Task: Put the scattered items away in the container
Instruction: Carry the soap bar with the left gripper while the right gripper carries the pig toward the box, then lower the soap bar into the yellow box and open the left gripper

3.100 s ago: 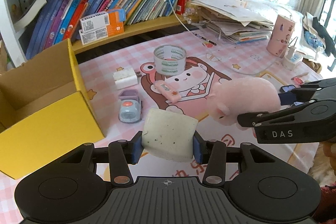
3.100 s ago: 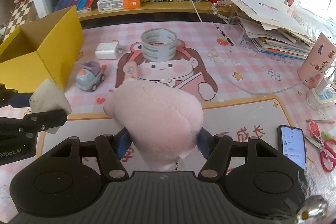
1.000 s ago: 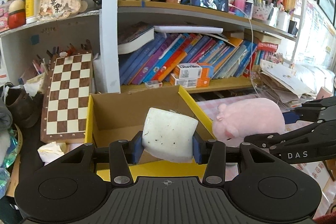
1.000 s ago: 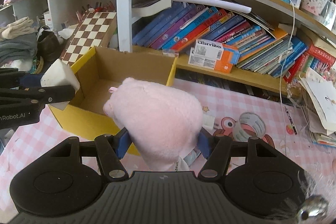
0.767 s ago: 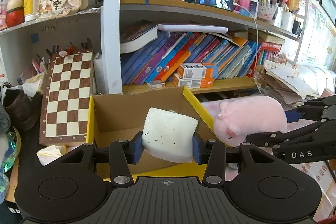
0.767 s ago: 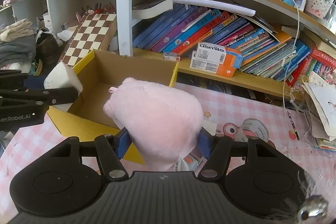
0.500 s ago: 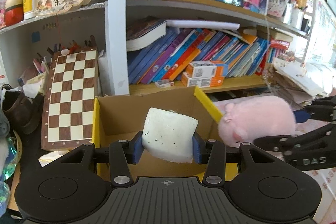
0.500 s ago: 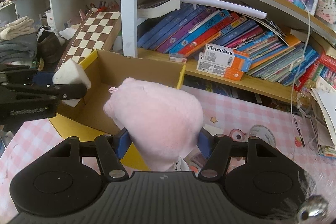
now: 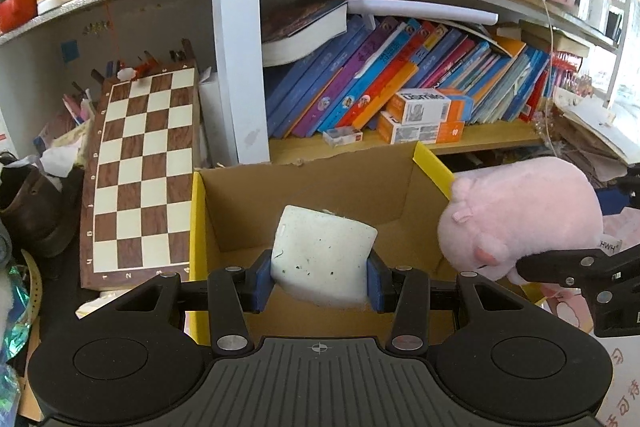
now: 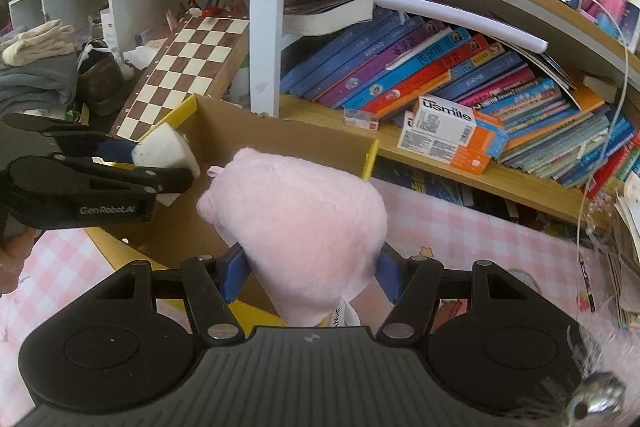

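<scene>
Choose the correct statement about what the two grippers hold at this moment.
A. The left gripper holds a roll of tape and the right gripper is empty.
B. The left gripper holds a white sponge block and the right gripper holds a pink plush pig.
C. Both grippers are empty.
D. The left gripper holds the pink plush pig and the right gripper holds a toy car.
B: the left gripper is clamped on the white sponge block over the cardboard box, and the right gripper squeezes the pink plush pig.

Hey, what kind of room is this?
Probably a home study or a child's room: shelves crammed with colourful books, a chessboard leaning nearby, and a pink checked cartoon tablecloth.
</scene>
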A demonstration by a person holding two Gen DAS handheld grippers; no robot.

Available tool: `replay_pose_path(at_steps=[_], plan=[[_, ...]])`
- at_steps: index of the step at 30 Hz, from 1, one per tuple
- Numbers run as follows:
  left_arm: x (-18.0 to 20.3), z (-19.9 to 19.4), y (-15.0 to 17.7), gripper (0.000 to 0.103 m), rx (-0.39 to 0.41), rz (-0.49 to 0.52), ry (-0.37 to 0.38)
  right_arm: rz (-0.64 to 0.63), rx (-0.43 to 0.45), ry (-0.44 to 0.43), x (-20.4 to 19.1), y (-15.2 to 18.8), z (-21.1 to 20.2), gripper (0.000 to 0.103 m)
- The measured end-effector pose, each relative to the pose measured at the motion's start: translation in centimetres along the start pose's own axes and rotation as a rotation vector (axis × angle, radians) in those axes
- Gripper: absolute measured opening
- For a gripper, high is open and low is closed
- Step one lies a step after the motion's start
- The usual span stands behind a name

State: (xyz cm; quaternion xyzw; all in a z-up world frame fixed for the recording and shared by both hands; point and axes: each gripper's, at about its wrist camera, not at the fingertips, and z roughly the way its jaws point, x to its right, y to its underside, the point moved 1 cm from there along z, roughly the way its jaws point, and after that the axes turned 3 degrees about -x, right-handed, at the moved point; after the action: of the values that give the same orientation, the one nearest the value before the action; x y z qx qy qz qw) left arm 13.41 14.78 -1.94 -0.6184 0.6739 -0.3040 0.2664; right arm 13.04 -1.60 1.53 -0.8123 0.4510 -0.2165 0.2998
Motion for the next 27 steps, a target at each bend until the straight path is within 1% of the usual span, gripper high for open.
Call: replay_pose_path(at_steps=[17,27], plan=[[-1.3,3.1,0.4,0.044,-0.075,-0.014,-0.011,-0.036,-0.026,-0.033,-0.7,-1.4,3.2,0.062],[-1.2,4.1,0.7,0.044,-0.124,0.008,-0.027,-0.035,-0.039,-0.060,-1.0,-1.6,4.6,0.062]])
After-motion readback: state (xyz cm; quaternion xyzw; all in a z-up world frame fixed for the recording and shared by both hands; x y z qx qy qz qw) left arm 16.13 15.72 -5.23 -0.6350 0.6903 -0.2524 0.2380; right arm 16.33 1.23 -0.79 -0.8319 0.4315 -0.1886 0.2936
